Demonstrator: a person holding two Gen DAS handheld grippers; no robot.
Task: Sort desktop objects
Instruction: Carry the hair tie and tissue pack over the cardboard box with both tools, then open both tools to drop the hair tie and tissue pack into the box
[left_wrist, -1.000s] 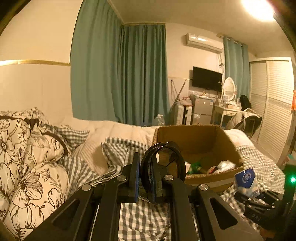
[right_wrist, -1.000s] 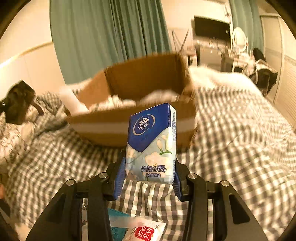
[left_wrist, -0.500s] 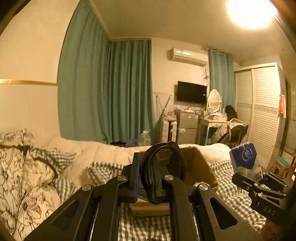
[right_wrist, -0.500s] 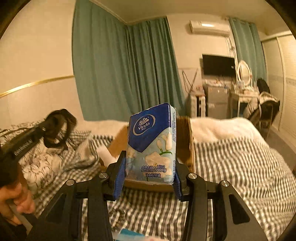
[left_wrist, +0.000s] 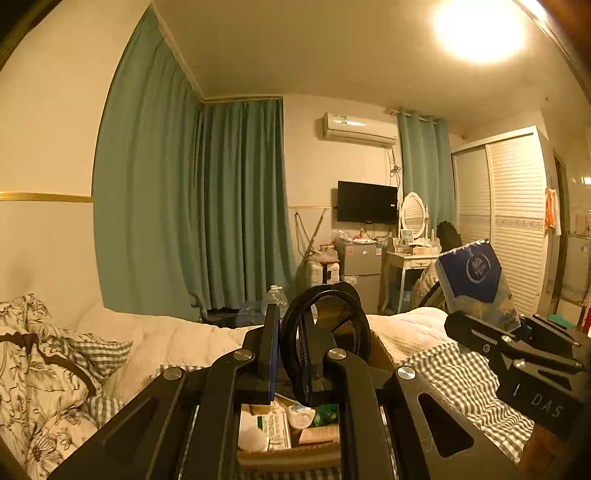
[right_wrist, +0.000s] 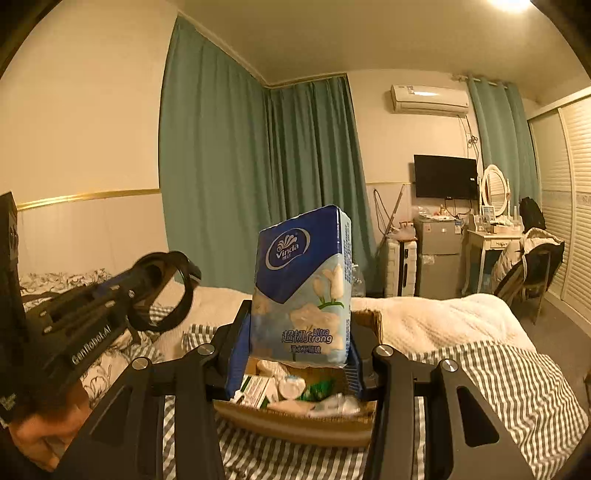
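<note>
My left gripper (left_wrist: 291, 350) is shut on a black ring-shaped object (left_wrist: 364, 332), held upright on edge between the pads. The right wrist view has that ring (right_wrist: 184, 295) at the left, in the air. My right gripper (right_wrist: 295, 354) is shut on a blue and white Vinda tissue pack (right_wrist: 301, 291) that stands upright; the pack (left_wrist: 476, 284) also shows at the right of the left wrist view. Both grippers hang above an open cardboard box (left_wrist: 288, 456) (right_wrist: 295, 428) on the bed. Several small white and green packets lie in it.
A grey checked bedcover (right_wrist: 498, 387) lies around the box, with floral pillows (left_wrist: 40, 373) to the left and a white blanket (right_wrist: 443, 317) behind. A person's hand (right_wrist: 37, 439) holds the left gripper. Green curtains, a TV, a dressing table and a chair (right_wrist: 532, 266) stand far behind.
Both grippers have risen with their loads. The box has dropped to the bottom of both views, under the fingers. The tissue pack now sits higher at the right of the left wrist view.
</note>
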